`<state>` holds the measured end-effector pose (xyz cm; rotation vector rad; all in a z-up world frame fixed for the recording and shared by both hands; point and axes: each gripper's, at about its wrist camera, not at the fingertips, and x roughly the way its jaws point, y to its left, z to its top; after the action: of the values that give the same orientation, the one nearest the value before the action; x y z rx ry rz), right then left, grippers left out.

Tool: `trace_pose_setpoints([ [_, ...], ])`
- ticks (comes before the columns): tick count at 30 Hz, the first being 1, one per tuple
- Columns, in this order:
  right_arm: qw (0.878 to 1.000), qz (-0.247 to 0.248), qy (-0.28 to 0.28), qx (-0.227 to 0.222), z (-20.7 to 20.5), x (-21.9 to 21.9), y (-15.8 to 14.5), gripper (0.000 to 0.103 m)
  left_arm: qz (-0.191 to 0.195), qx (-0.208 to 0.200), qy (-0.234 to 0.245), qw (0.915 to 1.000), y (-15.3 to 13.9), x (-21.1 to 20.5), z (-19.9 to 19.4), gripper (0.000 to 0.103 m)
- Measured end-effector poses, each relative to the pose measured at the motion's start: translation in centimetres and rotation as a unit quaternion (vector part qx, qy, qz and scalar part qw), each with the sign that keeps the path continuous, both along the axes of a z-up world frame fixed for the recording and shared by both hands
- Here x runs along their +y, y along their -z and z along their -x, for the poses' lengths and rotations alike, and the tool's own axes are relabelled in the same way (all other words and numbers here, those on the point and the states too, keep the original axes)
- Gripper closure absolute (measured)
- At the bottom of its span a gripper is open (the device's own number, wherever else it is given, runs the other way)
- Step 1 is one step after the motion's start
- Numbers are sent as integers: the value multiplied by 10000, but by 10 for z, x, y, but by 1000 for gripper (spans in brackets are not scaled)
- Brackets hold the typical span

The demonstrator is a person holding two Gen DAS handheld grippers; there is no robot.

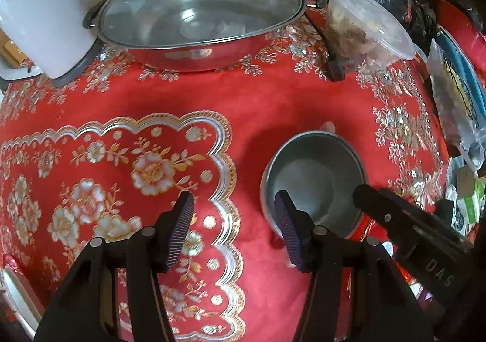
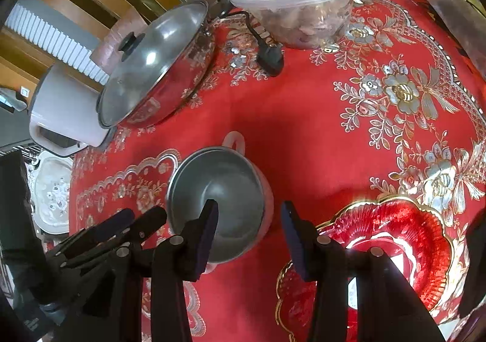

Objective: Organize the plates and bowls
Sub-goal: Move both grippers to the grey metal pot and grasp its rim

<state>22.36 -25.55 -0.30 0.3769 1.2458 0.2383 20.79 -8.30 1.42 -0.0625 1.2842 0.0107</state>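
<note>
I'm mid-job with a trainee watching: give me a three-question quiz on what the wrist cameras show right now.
1. True or false: the left gripper holds the metal bowl.
2. What lies right of the bowl in the right wrist view: A) a red plate, B) a kettle, C) a cutting board?
3. What covers the big pan?

Key
1. False: its jaws are open, and only one finger overlaps the bowl's rim in the view.
2. A, the red plate, under the open right gripper.
3. A glass lid with a black knob.

Matt grey metal bowl (image 1: pixel 313 178), glossy red plate (image 2: pixel 391 254), shiny embossed tablecloth (image 1: pixel 264 105), polished steel pot (image 1: pixel 197 47).
</note>
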Motion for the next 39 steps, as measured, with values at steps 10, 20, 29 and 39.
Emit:
trace_pose_setpoints([
  [10,9998,96,-64,153,-11,1,15,65,28,271,55,9996,26,-9,-14,49],
  [20,9995,106,-105,261,-15,5,23,76,-49,339,251,9991,41,-22,-22,58],
  [29,9991,2,-75,409,-16,4,34,81,-75,341,543,9979,49,-43,-24,92],
  [39,9988,39,-379,309,-10,20,25,86,50,244,379,9990,38,-21,-19,93],
])
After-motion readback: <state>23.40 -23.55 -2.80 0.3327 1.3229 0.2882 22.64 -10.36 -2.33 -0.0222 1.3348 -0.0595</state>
